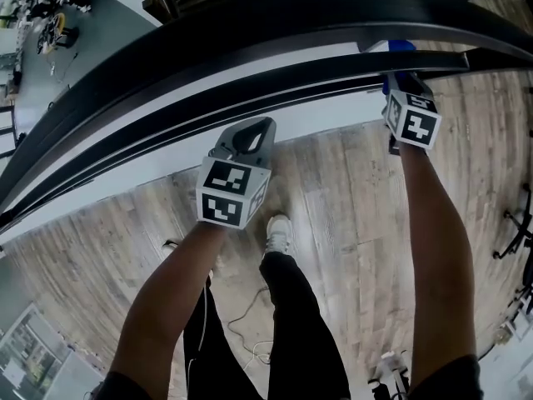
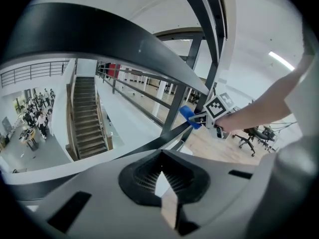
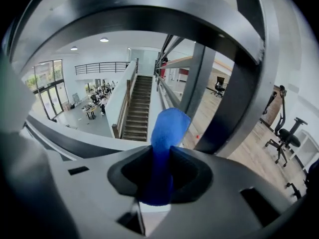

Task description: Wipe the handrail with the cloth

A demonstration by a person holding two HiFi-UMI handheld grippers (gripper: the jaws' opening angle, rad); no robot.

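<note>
Both bare forearms reach forward from the bottom of the head view. The left forearm (image 1: 162, 294) angles up to the left gripper (image 1: 247, 137), whose marker cube faces the camera. Its 2 jaws stand closed together with nothing between them. The right forearm (image 1: 437, 248) stretches straighter and farther, ending at the right gripper (image 1: 405, 90), which is well apart from the left one. Its 2 jaws are clamped on a blue cloth (image 3: 167, 133) that sticks out past their tips. Between the arms, 1 leg (image 1: 296, 323) in dark trousers is set forward.
</note>
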